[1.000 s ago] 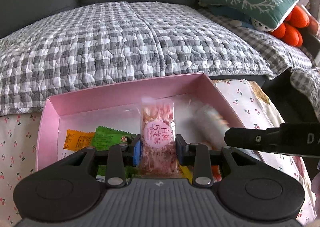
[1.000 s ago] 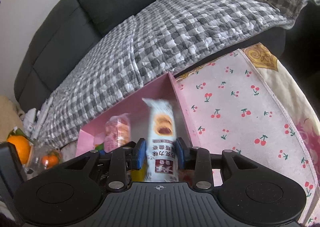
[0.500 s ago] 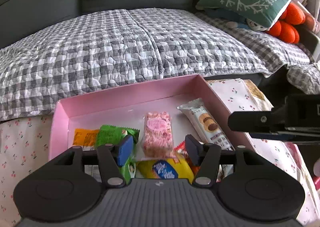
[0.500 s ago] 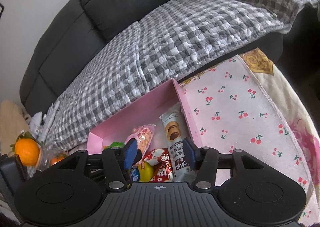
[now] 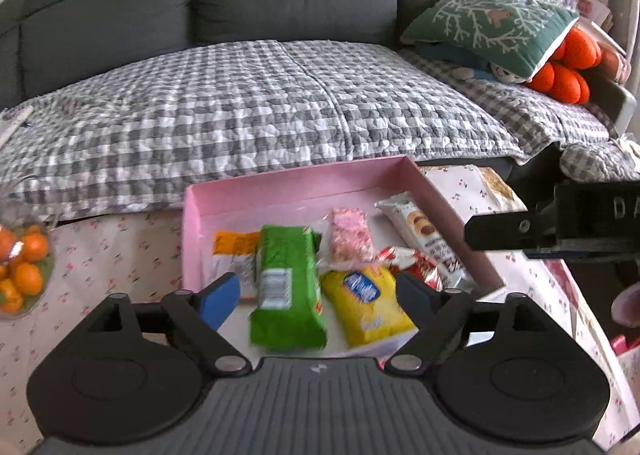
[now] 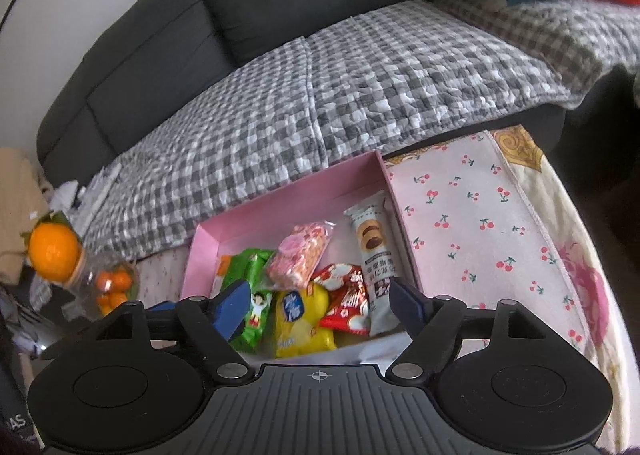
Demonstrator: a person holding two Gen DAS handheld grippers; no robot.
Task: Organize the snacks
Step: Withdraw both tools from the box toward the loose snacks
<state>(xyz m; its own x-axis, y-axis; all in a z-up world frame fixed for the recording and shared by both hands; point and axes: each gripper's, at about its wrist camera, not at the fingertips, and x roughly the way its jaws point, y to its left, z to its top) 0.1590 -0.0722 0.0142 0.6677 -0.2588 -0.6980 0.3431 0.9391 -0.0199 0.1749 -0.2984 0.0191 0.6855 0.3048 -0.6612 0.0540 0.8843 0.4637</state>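
Opening with nothing between their jaws, the left gripper (image 5: pixel 318 297) and right gripper (image 6: pixel 320 301) hover over the pink box (image 5: pixel 288 185), where the snack packets lie from 9 to 3 o'clock; release appears finished, next likely fetching remaining snacks.

1 pink box (image 5: pixel 304 185) holds 6 snack packets (image 5: pixel 288 283); 2 grippers (image 5: pixel 316 295).
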